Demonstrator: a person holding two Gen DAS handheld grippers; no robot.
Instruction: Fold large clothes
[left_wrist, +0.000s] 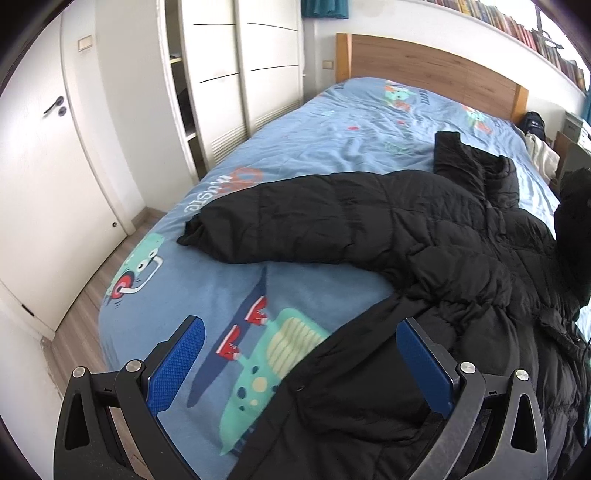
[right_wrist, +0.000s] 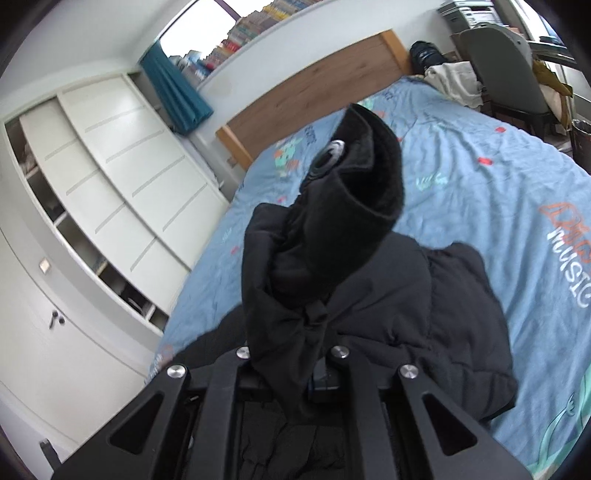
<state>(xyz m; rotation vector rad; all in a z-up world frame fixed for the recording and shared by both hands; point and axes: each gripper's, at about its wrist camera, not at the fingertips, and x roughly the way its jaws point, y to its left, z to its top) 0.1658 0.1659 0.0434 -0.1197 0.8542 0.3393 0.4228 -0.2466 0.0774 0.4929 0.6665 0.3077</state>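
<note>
A black puffer jacket lies spread on the blue cartoon-print bed cover, one sleeve stretched out to the left. My left gripper is open above the jacket's lower edge, with the fabric under the right blue pad and nothing gripped. In the right wrist view my right gripper is shut on a bunch of the jacket's other sleeve. That sleeve's cuff sticks up past the hidden fingertips, lifted above the jacket body and the bed cover.
A white sliding wardrobe and a white door stand left of the bed, with a strip of wooden floor between. A wooden headboard is at the far end. A chair and a pale clothes pile sit by the bed's far corner.
</note>
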